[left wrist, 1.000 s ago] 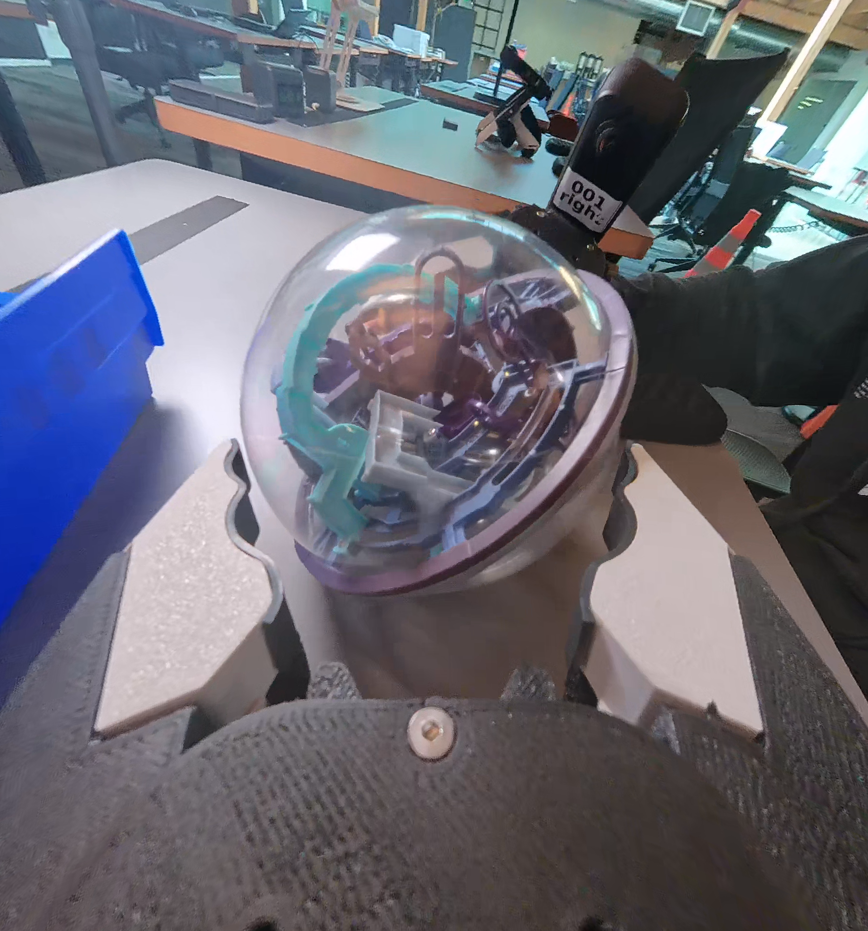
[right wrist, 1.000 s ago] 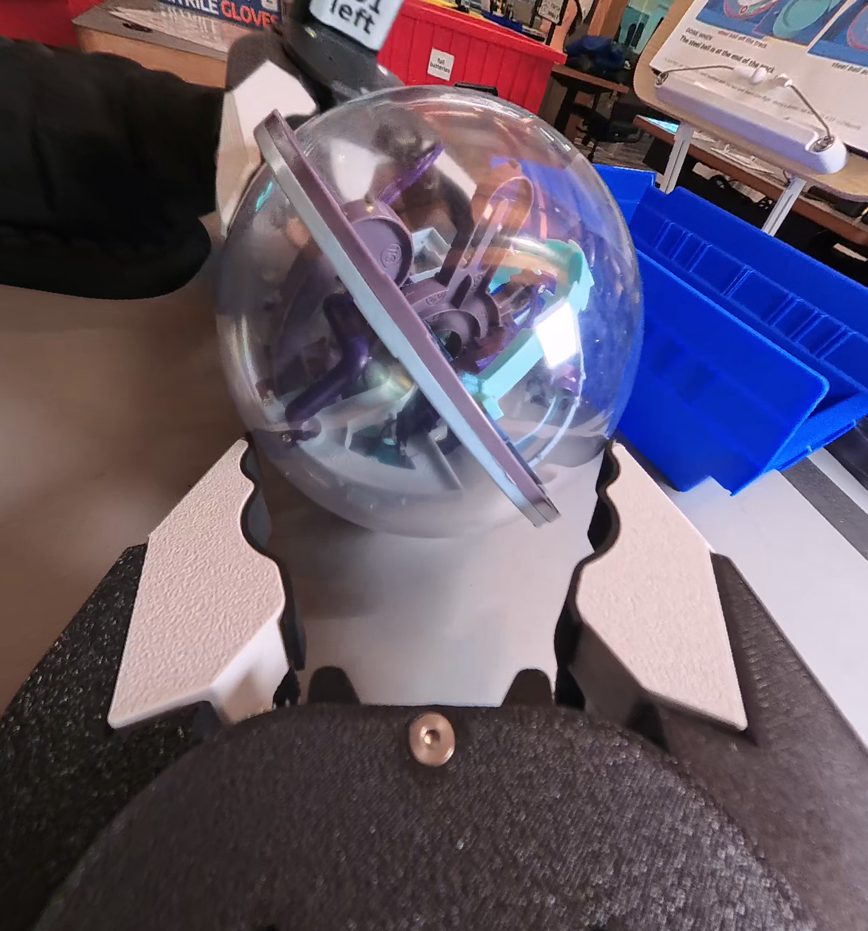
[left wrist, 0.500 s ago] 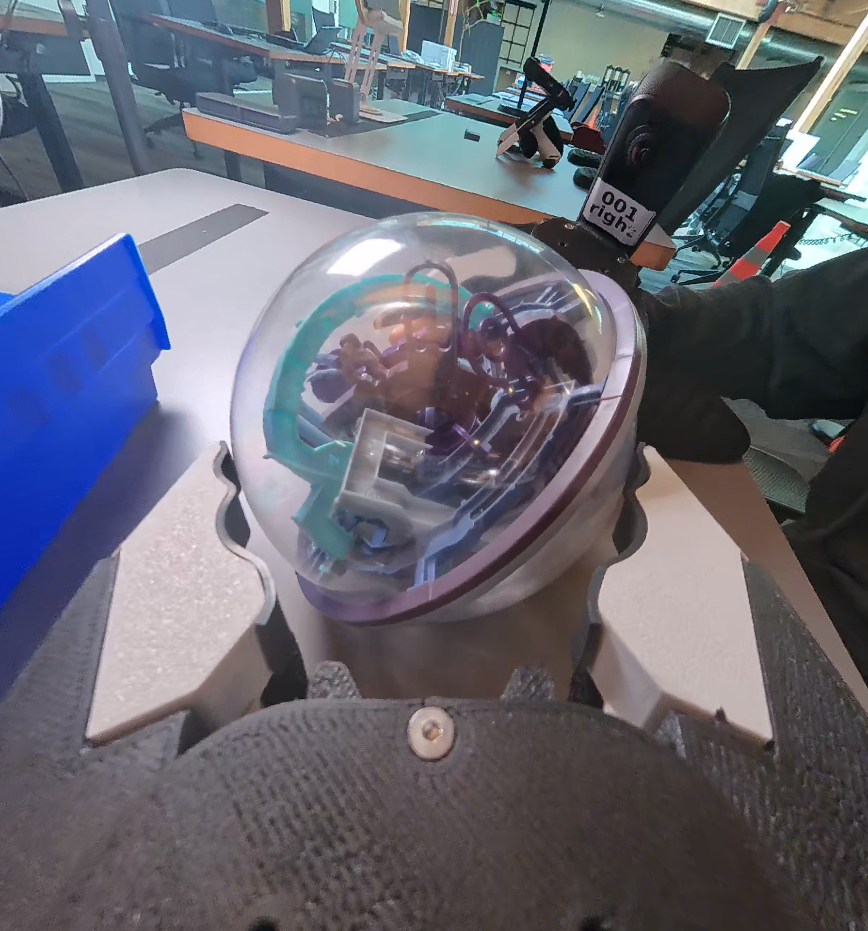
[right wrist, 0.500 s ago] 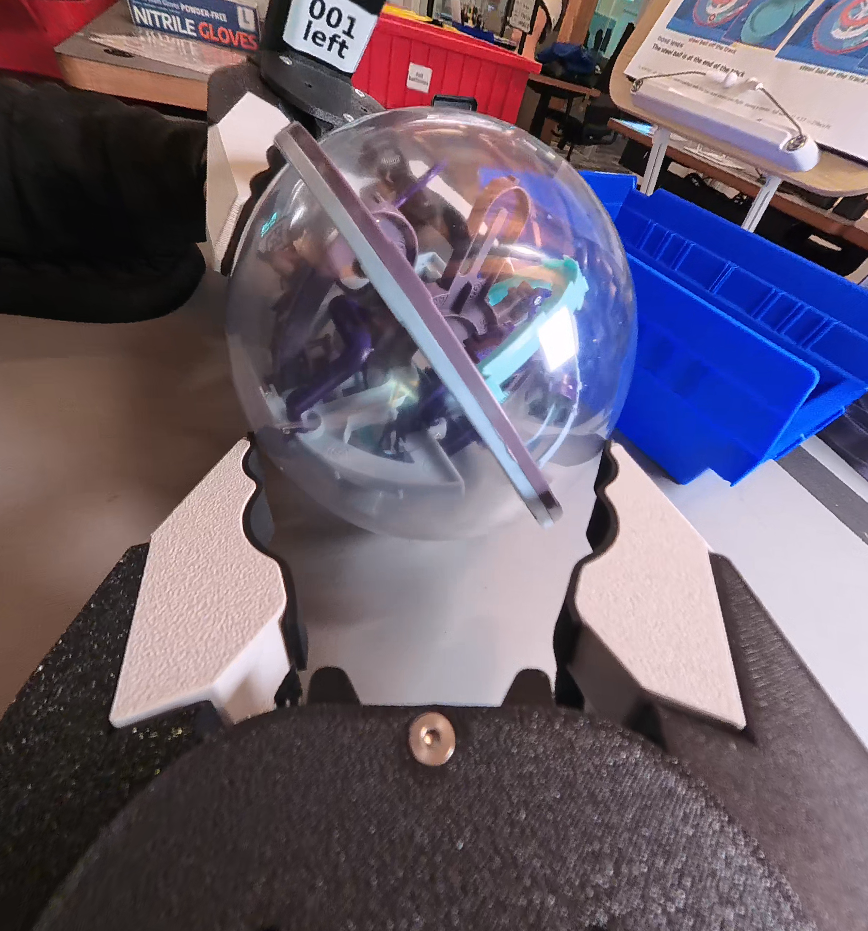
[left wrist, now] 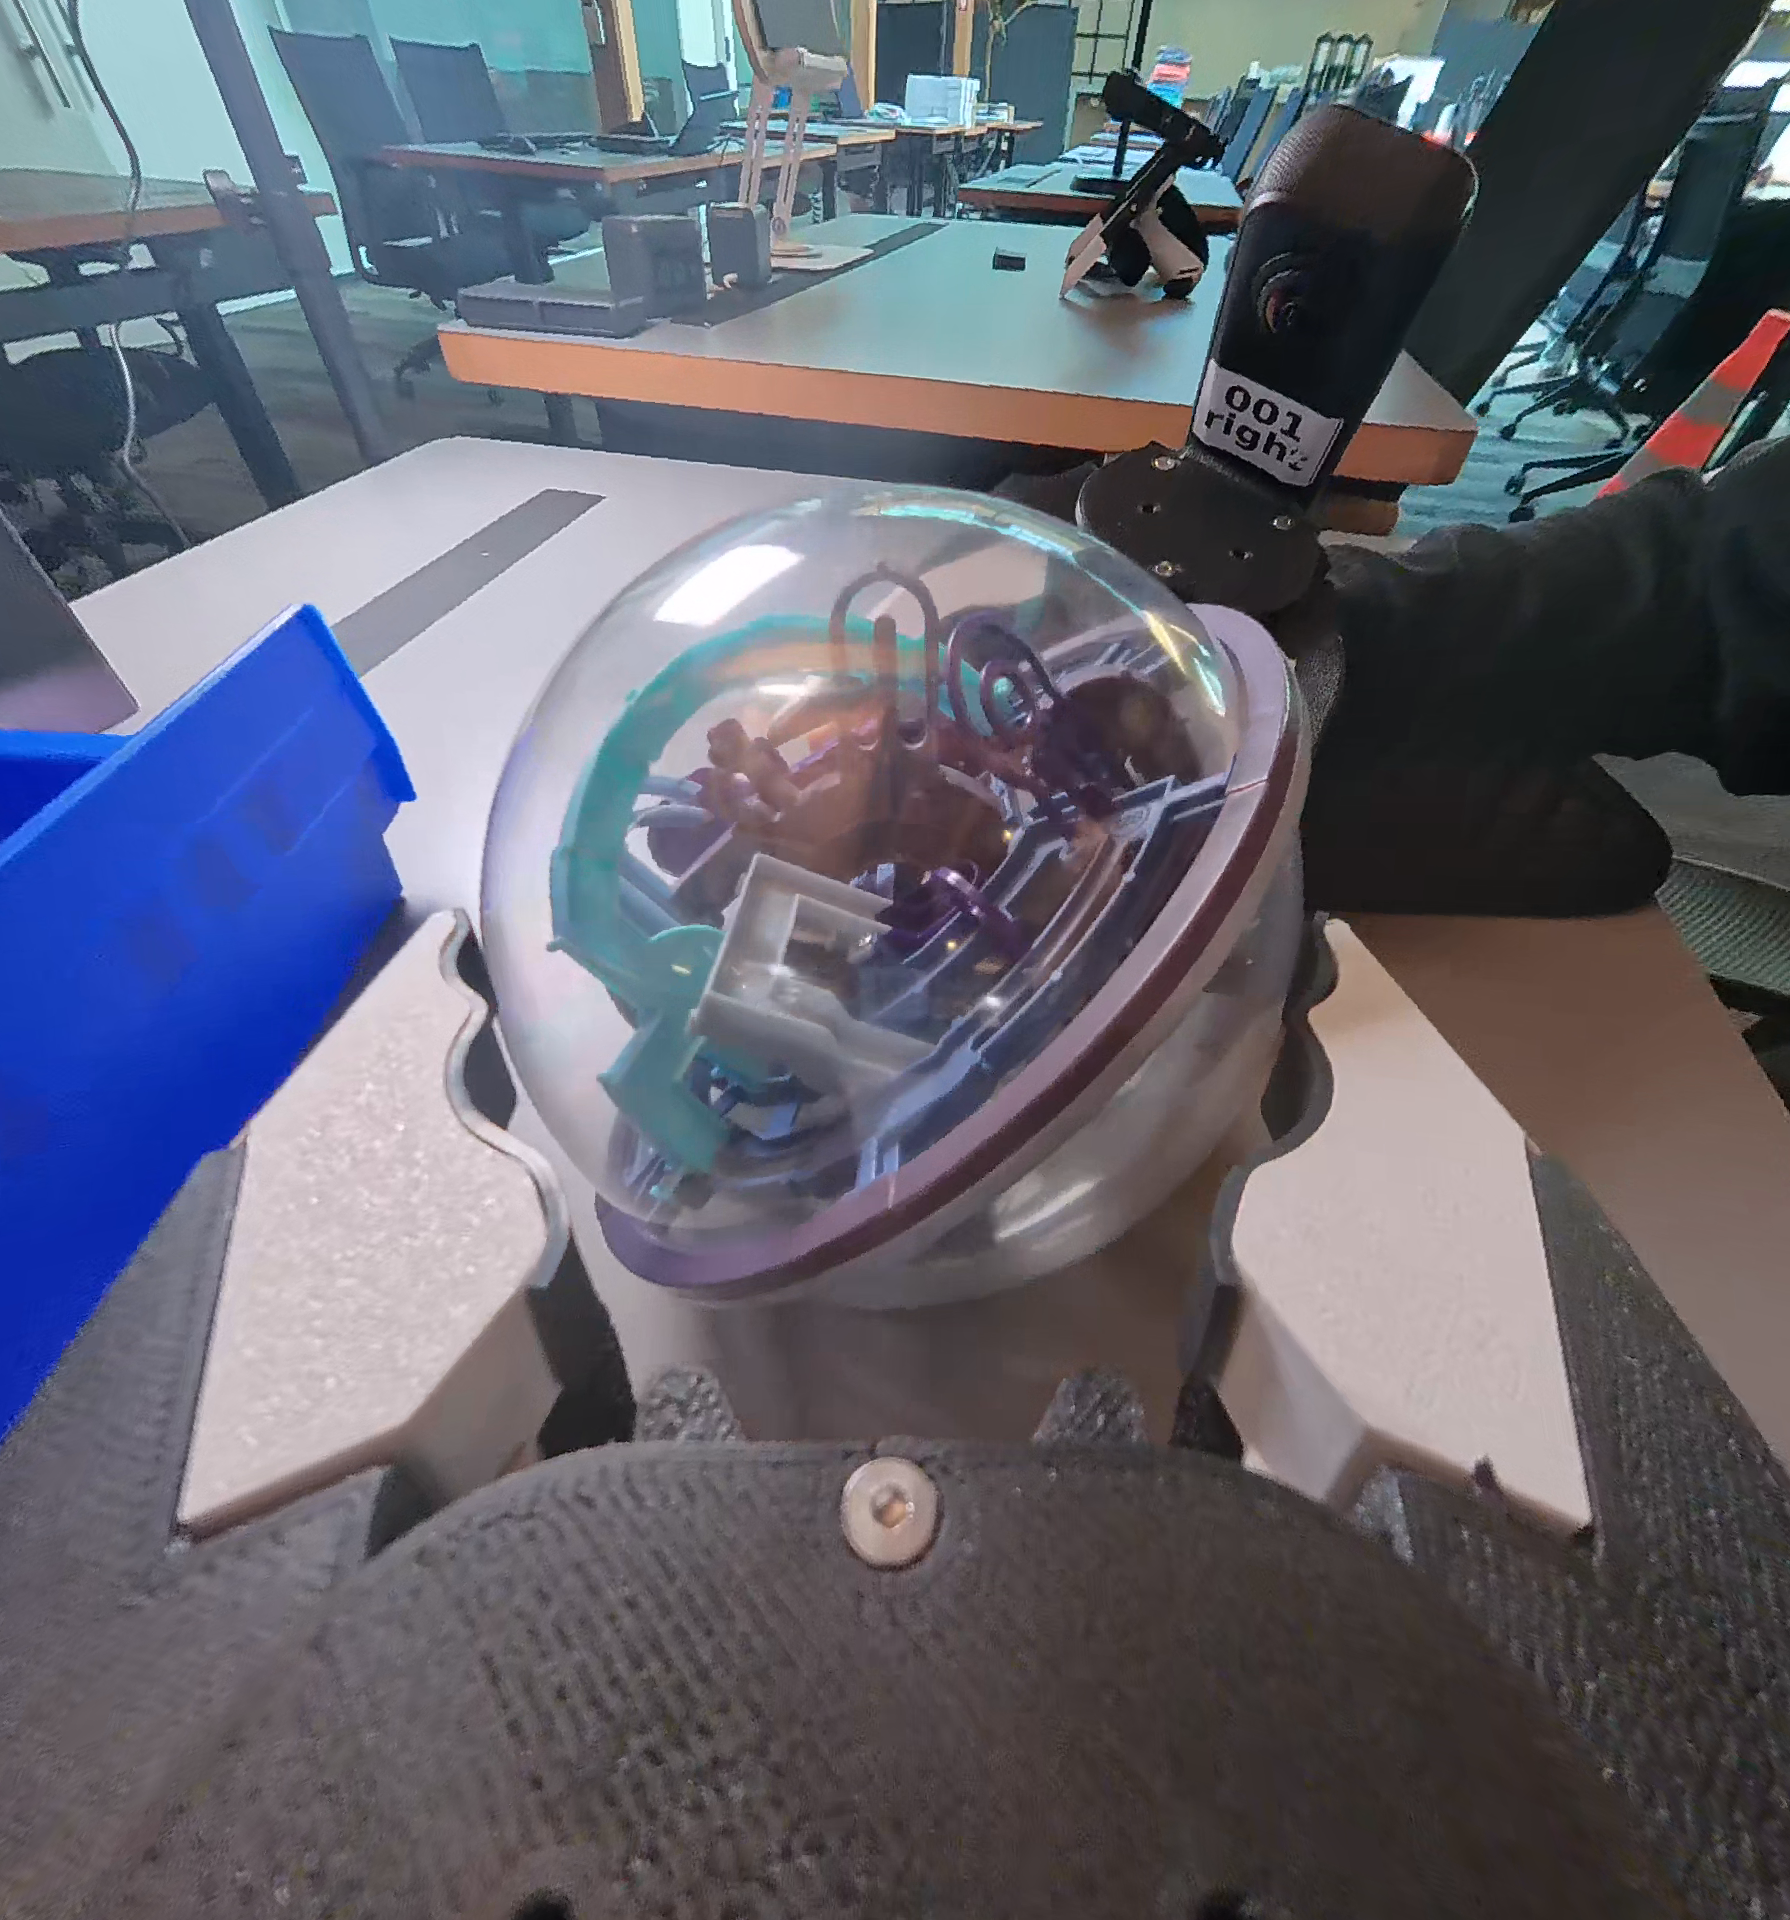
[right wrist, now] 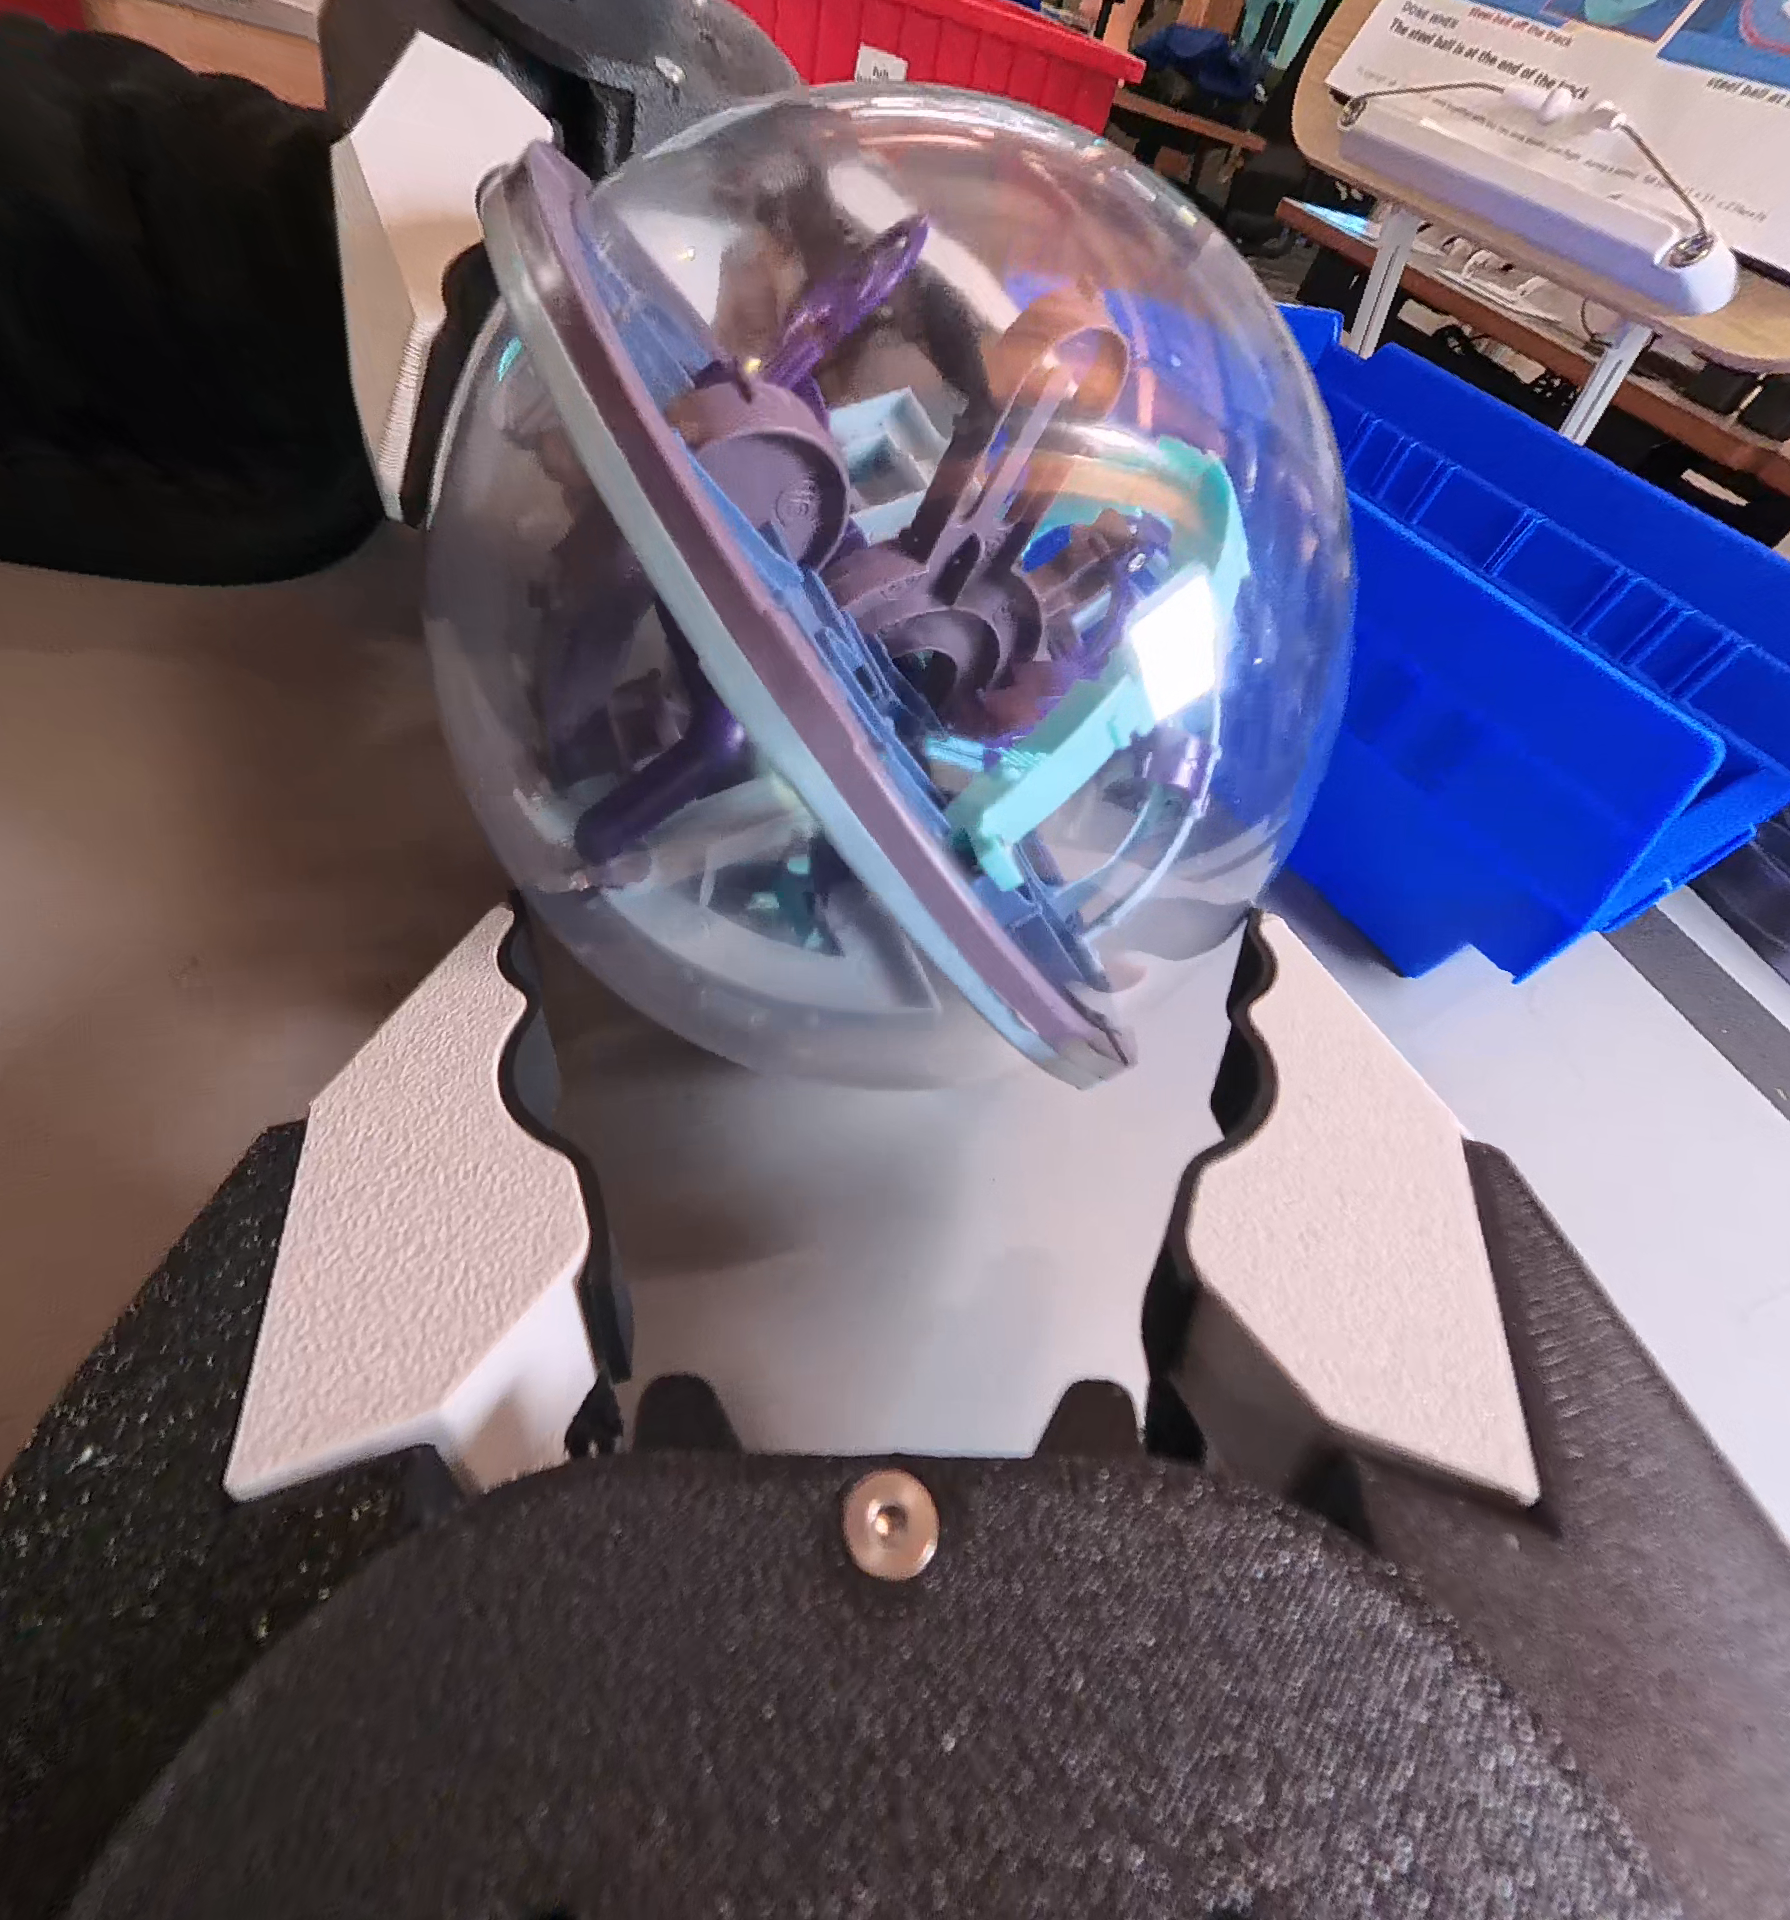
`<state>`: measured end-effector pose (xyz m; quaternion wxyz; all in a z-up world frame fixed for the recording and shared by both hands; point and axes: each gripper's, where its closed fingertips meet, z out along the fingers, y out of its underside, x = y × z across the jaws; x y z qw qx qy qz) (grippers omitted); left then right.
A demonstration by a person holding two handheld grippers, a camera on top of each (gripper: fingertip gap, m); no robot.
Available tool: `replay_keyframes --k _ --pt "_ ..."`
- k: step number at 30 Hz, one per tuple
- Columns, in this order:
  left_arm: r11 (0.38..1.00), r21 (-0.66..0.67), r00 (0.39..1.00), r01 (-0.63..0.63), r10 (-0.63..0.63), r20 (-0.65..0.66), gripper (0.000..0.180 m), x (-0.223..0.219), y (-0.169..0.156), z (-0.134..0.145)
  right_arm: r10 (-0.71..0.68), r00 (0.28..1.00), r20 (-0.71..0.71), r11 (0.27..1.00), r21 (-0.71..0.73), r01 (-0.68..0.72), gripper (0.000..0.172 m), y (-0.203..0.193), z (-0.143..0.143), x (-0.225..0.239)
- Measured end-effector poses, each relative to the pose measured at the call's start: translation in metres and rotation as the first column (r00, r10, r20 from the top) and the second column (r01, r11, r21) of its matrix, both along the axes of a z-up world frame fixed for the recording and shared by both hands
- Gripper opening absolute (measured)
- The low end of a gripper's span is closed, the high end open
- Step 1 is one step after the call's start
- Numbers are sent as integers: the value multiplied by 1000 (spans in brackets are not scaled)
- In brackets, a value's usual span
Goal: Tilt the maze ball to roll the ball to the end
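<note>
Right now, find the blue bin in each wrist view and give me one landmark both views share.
Left wrist view: the blue bin fills the left edge, left of the maze ball.
Right wrist view: the bin sits at the right, behind and right of the ball.
Shared landmark: the ball's purple rim, tilted in both views.

Maze ball [left wrist: 870,914] between left gripper [left wrist: 891,1029] and right gripper [right wrist: 880,997], above table [left wrist: 517,520]; bin [left wrist: 143,883] beside.
</note>
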<state>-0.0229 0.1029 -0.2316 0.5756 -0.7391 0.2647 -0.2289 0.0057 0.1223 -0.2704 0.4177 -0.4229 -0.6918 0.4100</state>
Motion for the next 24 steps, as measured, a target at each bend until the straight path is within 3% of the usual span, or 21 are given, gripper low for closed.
replay_keyframes --k 9,18,24 --pt "999 6 991 -45 45 -130 146 5 -1 2 -14 998 55 999 46 11 129 1 -10 0" --pt "998 -3 988 -59 58 -140 145 9 0 6 -64 993 101 998 25 62 137 -4 4 1" --pt "994 4 985 -106 105 -139 144 2 2 11 -80 986 146 996 -24 84 142 -7 -4 -12"
